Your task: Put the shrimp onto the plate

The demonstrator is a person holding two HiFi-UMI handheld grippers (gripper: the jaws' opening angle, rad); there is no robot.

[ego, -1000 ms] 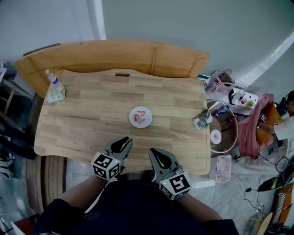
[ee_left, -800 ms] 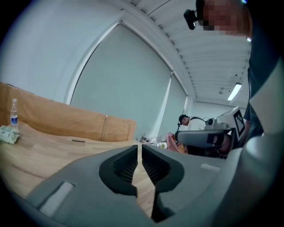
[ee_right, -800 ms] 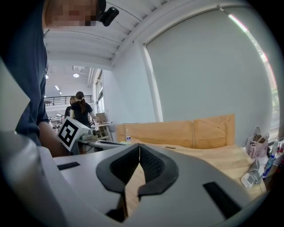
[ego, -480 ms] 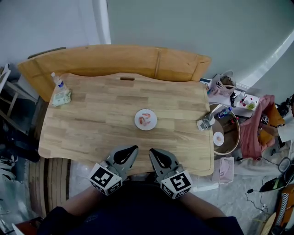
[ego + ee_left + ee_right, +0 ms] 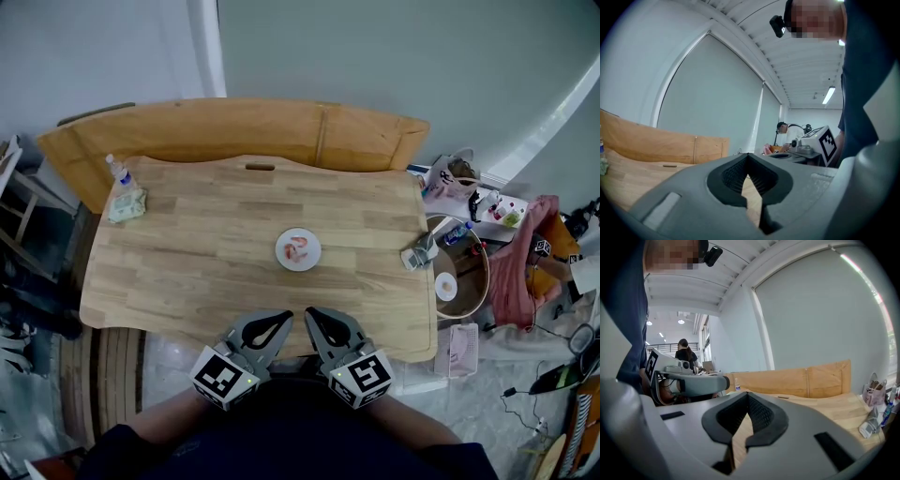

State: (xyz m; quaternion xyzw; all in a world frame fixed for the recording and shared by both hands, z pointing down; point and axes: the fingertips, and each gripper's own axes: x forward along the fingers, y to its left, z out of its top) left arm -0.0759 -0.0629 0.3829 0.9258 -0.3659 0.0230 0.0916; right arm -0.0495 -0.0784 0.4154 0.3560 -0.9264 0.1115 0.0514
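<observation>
While shrimp (image 5: 298, 248) lies on plate (image 5: 283, 257), left gripper (image 5: 287, 319) and right gripper (image 5: 310, 313) stand closed.

Grey left tongs (image 5: 284, 320), matching right tongs (image 5: 311, 314), black ribbed pads (image 5: 726, 178), square-marker cubes (image 5: 225, 378), dark navy top (image 5: 281, 436)

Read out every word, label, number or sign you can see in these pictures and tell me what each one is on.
No readable text anywhere.
Left gripper's marker cube: black-and-white square pattern, no letters or numbers.
Right gripper's marker cube: the same kind of pattern.
Small clear plastic bottle at the light wooden table's far left corner: label too small to read.
</observation>
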